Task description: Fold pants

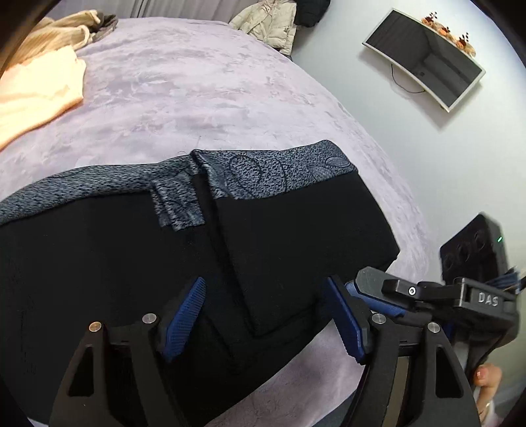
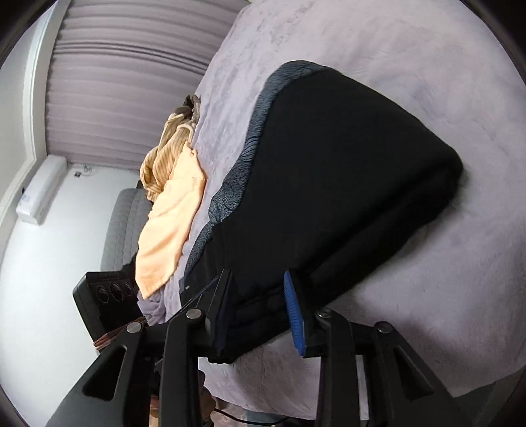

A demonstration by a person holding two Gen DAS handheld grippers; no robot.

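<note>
Black pants with a grey patterned waistband lie folded in a thick stack on the lilac bed cover. My left gripper is open, its blue pads either side of the stack's near edge, just above the cloth. The right gripper's body shows beside it at the right. In the right wrist view the pants lie on the bed cover. My right gripper is open around the near corner of the stack, jaws on both sides of the layers.
Peach and tan clothes lie at the bed's far left, also in the right wrist view. A beige jacket lies at the far edge. A monitor hangs on the wall. A black device is by the bed.
</note>
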